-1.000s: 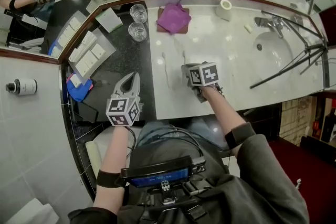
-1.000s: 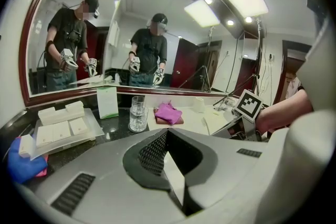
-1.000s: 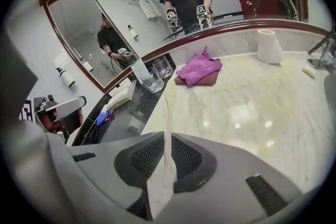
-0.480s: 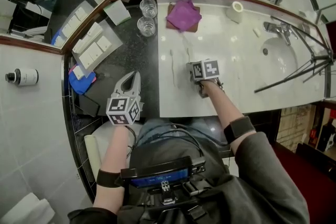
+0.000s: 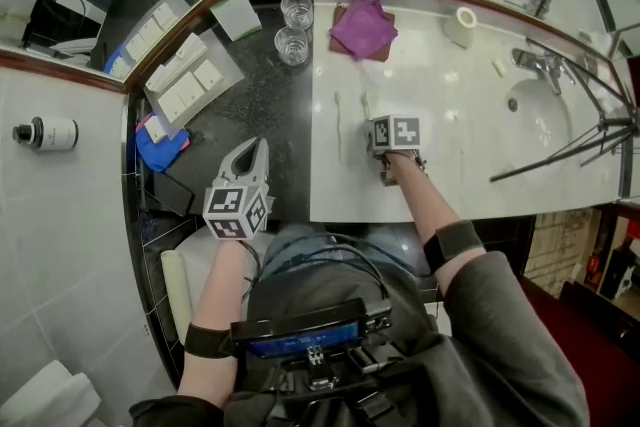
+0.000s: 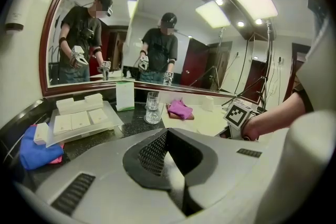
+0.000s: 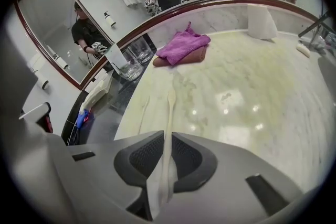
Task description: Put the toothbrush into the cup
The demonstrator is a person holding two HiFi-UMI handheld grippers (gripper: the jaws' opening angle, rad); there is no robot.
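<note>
Right hand-held gripper (image 5: 376, 121) (image 7: 169, 153): pinching the pale, slim plastic toothbrush (image 5: 366, 105) (image 7: 169, 110) by its handle end, pads closed on both sides of it.

Left hand-held gripper (image 5: 254, 147) (image 6: 171, 164): pads pressed together with nothing between them, held at the near edge of the dark part of the table.

Toothbrush: juts straight out ahead of the right jaws with its bristle end farthest away. It appears lifted off the white marble table (image 5: 450, 115), though how far I cannot tell.

Long axis: runs away from the person, in line with the right jaws and close to level.

Cups: two clear glass cups stand one behind the other on the black part of the table. The nearer clear glass cup (image 5: 292, 45) (image 7: 128, 68) (image 6: 152, 107) lies ahead and to the left of the right jaws, well apart from the bristle end.

Beside the route: a purple folded cloth (image 5: 360, 27) lies ahead of the right jaws, just right of the cups.

Which hand: the cups sit roughly straight ahead of the left one, but the right one carries the brush.

Coming move, as I judge it: swing forward and left, tip the brush upright, then lower it into the cup's mouth.
</note>
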